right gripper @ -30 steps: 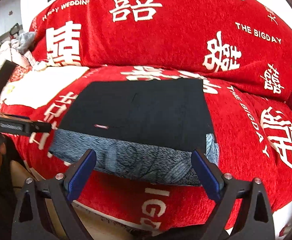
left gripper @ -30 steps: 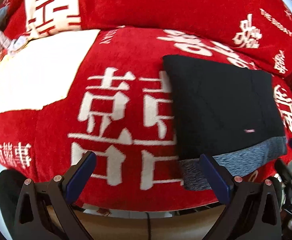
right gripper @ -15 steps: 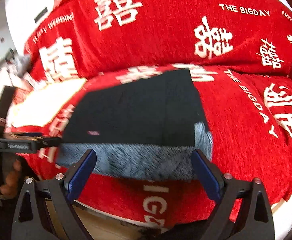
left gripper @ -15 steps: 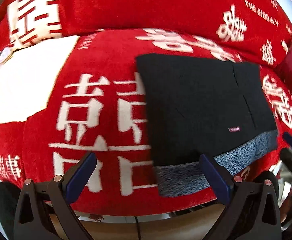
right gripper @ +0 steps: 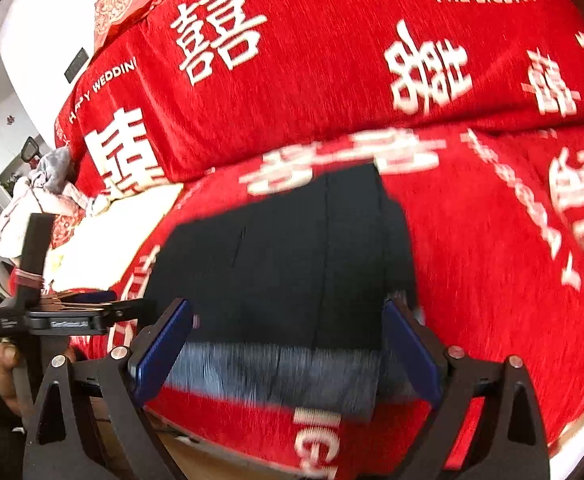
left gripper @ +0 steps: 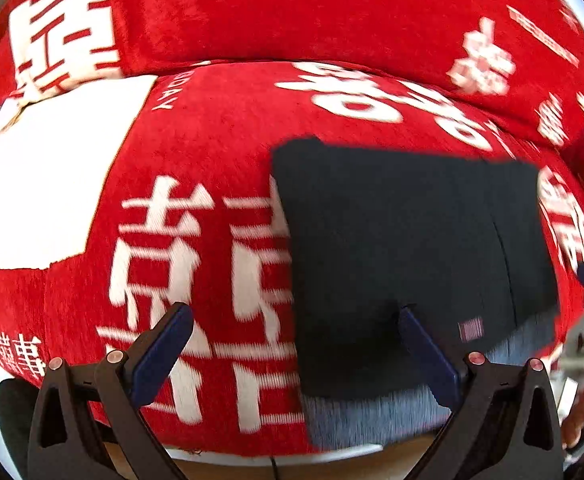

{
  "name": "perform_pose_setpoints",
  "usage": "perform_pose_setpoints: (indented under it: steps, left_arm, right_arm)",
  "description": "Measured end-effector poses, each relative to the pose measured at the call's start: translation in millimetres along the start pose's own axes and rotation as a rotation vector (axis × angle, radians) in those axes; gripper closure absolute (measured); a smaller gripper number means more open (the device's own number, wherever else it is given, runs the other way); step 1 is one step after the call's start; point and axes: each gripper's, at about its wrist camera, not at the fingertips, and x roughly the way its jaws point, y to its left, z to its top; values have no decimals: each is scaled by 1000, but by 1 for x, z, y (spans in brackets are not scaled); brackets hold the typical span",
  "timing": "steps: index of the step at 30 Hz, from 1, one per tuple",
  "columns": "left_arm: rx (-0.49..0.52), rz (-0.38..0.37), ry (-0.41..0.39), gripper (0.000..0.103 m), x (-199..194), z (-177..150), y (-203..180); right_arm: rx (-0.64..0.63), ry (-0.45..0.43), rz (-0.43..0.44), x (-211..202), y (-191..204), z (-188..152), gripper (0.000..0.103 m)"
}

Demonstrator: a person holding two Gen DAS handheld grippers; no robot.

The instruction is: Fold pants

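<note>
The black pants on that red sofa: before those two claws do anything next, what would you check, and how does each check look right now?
1. Pants folded into a compact rectangle on the red sofa cover: ok.
2. Grey waistband faces the near edge: ok.
3. Left gripper open, holding nothing: ok.
4. Right gripper open, holding nothing: ok.
5. Fold edges aligned: cannot tell, both views are motion-blurred.
6. White cloth lies apart from the pants: ok.

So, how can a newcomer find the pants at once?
Look at the red sofa cover with white characters. On its seat lies one flat, dark rectangle: the folded pants. Only they are black, with a grey band along the near edge.
</note>
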Motion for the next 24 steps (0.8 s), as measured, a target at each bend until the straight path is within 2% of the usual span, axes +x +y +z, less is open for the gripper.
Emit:
perform_pose_setpoints:
  steps: [2,5,7,9,12,14,16,18,20,22,24]
  left_arm:
    - [-54,16,12,0,7,19,5]
    - [-129,-3,42,0,19,42,11]
    - [-151,26,58,0,27,51,12]
    - [-139,69,84,0,40,55,8]
    - [-101,93,78,0,48,56,1]
    - [-74,90,74,0,45,58,0]
    - [-74,50,84,0,36,56,4]
    - [-85,-55,68,0,17,47,12]
    - [-56,-144,67,0,7,37,15]
    - [-4,-218,81,0,3,27,17]
    - [33,-268,108,0,9,17,21]
  right_arm:
    - [-46,-5,6,12,6,24,6]
    - [-87,25,9,45,13,62,6]
    - [-97,50,9,66,13,78,6]
    - [-97,99,15,87,8,86,6]
    - [-22,279,-19,131,-14,80,6]
    - [-4,291,-23,133,-21,76,6]
    - [14,233,9,108,-24,78,6]
    - [23,141,18,70,-32,74,6]
    - [8,97,-22,37,-46,61,1]
    - [16,106,-47,20,-62,45,0]
    - [48,153,-56,15,-78,26,0]
